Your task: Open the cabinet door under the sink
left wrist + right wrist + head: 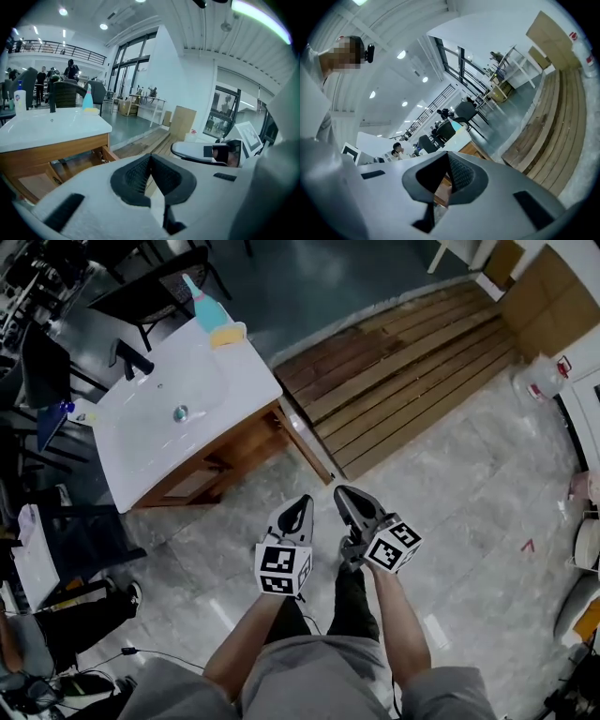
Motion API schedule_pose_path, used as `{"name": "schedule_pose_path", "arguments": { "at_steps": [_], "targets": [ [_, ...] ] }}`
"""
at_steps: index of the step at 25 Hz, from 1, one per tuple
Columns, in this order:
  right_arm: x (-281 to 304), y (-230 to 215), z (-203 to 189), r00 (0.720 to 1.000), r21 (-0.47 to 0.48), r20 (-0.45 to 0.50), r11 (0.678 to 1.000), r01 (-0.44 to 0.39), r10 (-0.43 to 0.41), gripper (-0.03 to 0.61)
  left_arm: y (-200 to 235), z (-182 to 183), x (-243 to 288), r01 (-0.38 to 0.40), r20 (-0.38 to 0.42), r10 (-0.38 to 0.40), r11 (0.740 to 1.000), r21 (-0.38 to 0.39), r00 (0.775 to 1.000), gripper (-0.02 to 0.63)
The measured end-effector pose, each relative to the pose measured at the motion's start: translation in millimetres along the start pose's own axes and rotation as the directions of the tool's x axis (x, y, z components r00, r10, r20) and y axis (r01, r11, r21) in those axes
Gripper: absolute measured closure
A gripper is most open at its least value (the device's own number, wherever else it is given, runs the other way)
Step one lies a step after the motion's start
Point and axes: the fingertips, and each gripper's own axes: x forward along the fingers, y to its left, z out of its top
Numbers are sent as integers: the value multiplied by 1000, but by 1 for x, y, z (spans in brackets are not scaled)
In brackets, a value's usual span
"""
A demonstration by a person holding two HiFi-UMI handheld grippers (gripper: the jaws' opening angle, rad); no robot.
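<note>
The sink cabinet (202,474) is wooden with a white basin top (141,418) and stands at the upper left of the head view. Its door (307,444) stands swung out toward the wooden decking, seen edge-on. Both grippers hang over the marble floor in front of the person, well short of the cabinet. My left gripper (298,510) is shut with nothing in it, and my right gripper (345,495) beside it is shut and empty too. In the left gripper view the shut jaws (151,159) point past the cabinet (51,154). The right gripper (447,161) also shows shut jaws.
A slatted wooden platform (403,371) lies right of the cabinet. A blue bottle (202,301), a yellow sponge (228,334) and a black faucet (131,360) sit on the basin top. Dark chairs and another person's shoe (131,594) are at the left; cardboard (544,282) leans at the far right.
</note>
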Motion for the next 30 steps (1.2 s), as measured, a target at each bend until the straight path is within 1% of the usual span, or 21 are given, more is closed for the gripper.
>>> {"name": "schedule_pose_path", "arguments": {
  "at_steps": [3,8,13,17,20,23,26,30],
  "targets": [
    [1,28,19,1000,-68,17,998,13,-12,569,-2,29,-18,13,42,-13,1000,2,999,606],
    [5,79,52,997,-190,69,981,37,-24,569,-4,76,-47,42,120,-47,998,42,992,606],
    [8,128,79,991,-313,123,946,81,-44,569,-7,119,-82,72,207,-88,994,80,974,606],
    [12,158,100,985,-364,169,927,95,-34,569,-9,150,-106,82,272,-113,989,123,956,606],
    [16,181,108,982,-412,185,906,100,-24,569,-6,167,-123,67,316,-115,985,161,942,606],
    [20,199,112,980,-469,198,876,113,-20,569,-1,180,-139,46,358,-112,981,188,927,606],
    [23,218,113,981,-523,196,846,105,-1,569,4,188,-150,26,387,-102,980,196,916,606],
    [26,235,117,978,-560,207,823,96,27,570,8,195,-161,11,420,-96,980,199,902,606]
  ]
}}
